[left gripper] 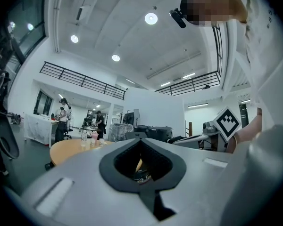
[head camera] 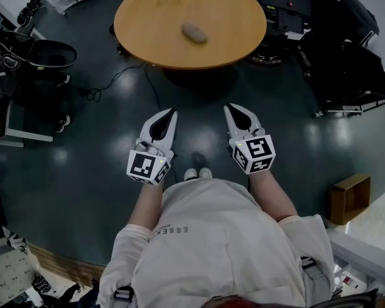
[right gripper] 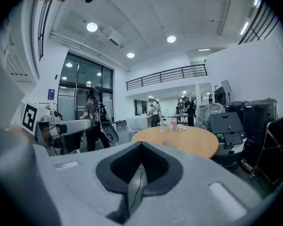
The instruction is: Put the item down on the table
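Dark floor (head camera: 83, 146) is seen between the round wooden bench (head camera: 154, 37), upper centre, and the left hand-held gripper (head camera: 172, 113) and right hand-held gripper (head camera: 229, 107), both held clenched and empty.

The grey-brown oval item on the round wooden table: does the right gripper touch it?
Apart. Head view: the right gripper hangs over the dark floor; the oval item lies on the table ahead.

Left gripper (head camera: 172, 111) and right gripper (head camera: 228, 106) side by side at frame centre, pointing forward; both jaws together, empty.
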`<state>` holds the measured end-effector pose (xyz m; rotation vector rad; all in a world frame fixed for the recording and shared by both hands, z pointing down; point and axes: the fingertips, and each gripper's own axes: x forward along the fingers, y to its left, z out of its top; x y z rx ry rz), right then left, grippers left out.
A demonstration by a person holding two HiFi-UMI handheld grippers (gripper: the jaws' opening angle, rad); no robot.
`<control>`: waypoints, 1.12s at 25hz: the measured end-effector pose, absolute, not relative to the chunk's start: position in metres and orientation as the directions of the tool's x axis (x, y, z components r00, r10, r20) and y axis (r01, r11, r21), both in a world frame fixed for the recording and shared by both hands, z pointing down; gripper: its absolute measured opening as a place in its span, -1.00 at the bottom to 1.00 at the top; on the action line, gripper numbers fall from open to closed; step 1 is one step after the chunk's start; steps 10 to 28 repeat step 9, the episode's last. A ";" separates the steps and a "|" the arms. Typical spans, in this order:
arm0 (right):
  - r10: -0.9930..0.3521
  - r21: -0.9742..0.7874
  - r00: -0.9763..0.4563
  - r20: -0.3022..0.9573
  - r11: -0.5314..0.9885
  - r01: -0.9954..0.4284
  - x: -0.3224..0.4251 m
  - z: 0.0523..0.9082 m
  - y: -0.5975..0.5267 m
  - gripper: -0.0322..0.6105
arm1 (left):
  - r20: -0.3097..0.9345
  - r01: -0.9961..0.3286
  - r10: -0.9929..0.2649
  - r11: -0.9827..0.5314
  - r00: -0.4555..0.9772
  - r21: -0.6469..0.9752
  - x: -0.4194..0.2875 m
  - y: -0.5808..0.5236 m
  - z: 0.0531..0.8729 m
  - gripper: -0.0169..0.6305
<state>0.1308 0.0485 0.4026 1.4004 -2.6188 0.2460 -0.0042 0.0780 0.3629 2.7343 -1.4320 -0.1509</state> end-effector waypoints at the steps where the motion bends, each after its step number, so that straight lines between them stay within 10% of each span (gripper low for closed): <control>1: -0.807 -0.073 -0.547 0.222 0.546 -0.835 0.130 0.403 0.048 -0.93 | -0.055 -0.817 -0.823 -0.568 0.565 0.095 -0.005 0.078 0.363 -0.92; 28: -0.806 -0.069 -0.544 0.232 0.544 -0.836 0.126 0.408 0.046 -0.93 | -0.026 -0.821 -0.824 -0.566 0.566 0.070 -0.009 0.074 0.373 -0.92</control>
